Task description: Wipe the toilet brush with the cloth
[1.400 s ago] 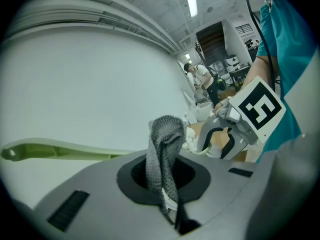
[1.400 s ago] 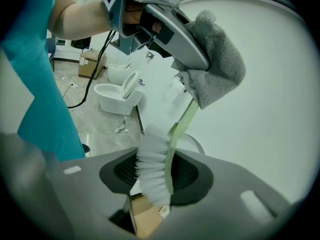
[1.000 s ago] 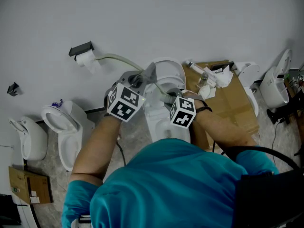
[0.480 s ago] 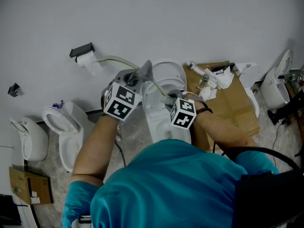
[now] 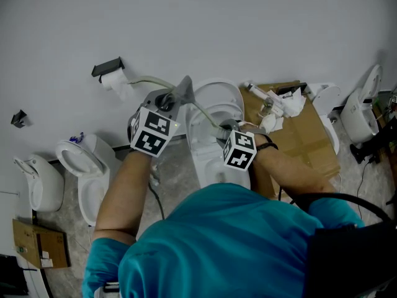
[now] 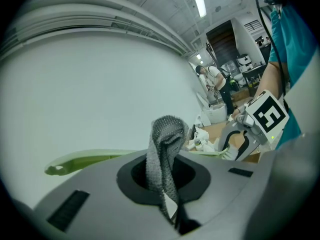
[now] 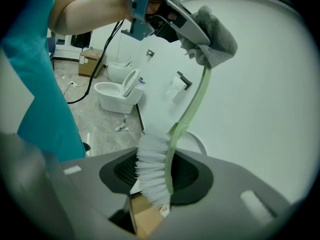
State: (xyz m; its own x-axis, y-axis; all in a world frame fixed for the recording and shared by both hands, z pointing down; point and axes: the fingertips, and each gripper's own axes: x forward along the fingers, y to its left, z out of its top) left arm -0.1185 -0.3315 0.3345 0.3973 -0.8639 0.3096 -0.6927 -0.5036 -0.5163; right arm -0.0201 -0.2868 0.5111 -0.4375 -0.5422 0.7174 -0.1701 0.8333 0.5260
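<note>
White wall (image 5: 248,23) fills the upper part of the head view, and a toilet (image 5: 214,104) stands below it. At 11 o'clock from the right gripper (image 5: 222,128), the left gripper (image 5: 185,92) has its jaws closed on a grey cloth (image 6: 167,134). The cloth lies against the pale green handle (image 7: 192,104) of the toilet brush (image 7: 150,164). The right gripper's jaws, partly apart, clamp the brush at its white bristle head, and the handle rises from there toward 1 o'clock.
</note>
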